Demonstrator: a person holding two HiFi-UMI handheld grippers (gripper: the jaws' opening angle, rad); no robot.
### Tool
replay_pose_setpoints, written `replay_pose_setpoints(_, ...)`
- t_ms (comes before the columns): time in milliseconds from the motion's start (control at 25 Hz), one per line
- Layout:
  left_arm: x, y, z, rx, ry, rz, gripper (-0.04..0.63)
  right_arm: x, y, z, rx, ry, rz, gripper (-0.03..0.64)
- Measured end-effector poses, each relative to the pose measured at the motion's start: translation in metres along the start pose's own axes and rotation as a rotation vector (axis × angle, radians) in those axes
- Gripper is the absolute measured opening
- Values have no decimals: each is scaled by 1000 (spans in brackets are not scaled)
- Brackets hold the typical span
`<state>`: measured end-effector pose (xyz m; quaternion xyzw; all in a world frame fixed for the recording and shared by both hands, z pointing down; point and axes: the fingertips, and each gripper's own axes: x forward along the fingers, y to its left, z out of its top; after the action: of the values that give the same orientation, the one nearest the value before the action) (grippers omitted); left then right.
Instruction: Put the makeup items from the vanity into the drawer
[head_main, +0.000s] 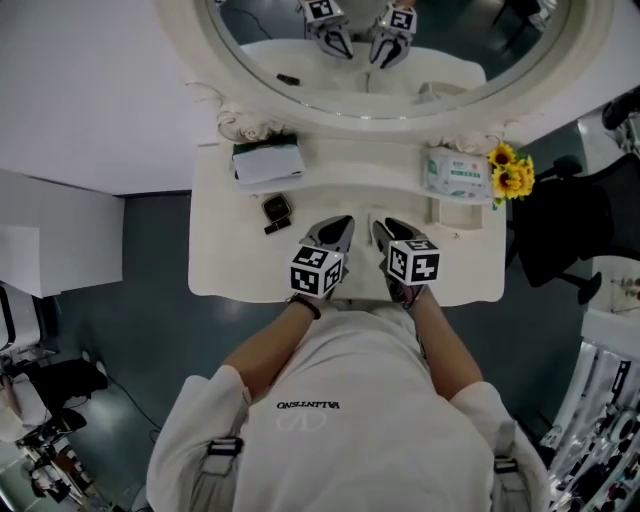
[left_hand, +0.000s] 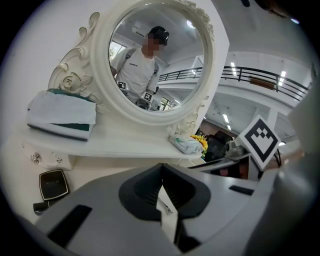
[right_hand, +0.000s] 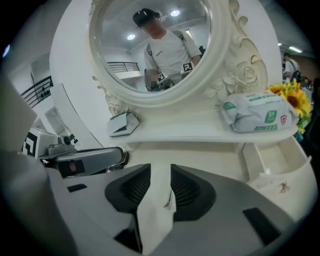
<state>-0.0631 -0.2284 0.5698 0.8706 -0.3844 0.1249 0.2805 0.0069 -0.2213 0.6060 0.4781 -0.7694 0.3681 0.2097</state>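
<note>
A dark square compact (head_main: 277, 208) and a short dark stick (head_main: 277, 226) lie on the white vanity top (head_main: 230, 260), left of both grippers. In the left gripper view the compact (left_hand: 53, 183) and the stick (left_hand: 42, 206) sit low on the left. A small white drawer (head_main: 460, 213) stands pulled out under the right shelf, seen in the right gripper view (right_hand: 272, 162). My left gripper (head_main: 340, 222) (left_hand: 161, 167) hovers over the middle of the top, shut and empty. Close beside it, my right gripper (head_main: 382, 228) (right_hand: 160, 167) is open by a narrow gap, nothing between its jaws.
A round mirror (head_main: 370, 60) in a carved frame rises behind the shelf. A white and green box (head_main: 267, 160) lies on the left shelf, a pack of wipes (head_main: 457, 175) and sunflowers (head_main: 510, 172) on the right. The person stands at the vanity's front edge.
</note>
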Motion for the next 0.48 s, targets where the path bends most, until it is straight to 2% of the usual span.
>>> replay_pose_setpoints(80,2,3,-2,-10,5,15,3,8,-1,-9,9,53,19,188)
replay_pose_setpoints(160,3,5,-4,-17,12,29,2,15,-2,-17,4,101,27,224)
replay_pose_setpoints(320,6,11,-10,-34,30,47,3,27,2,-31,9,183,45,379)
replay_pose_setpoints(400,9,14,-13,-44,41,54,2,33,3,-38,27,214,59,425)
replay_pose_setpoints(480,12,17,-17,-53,55,65,2,39,3,-45,32,246,66,443)
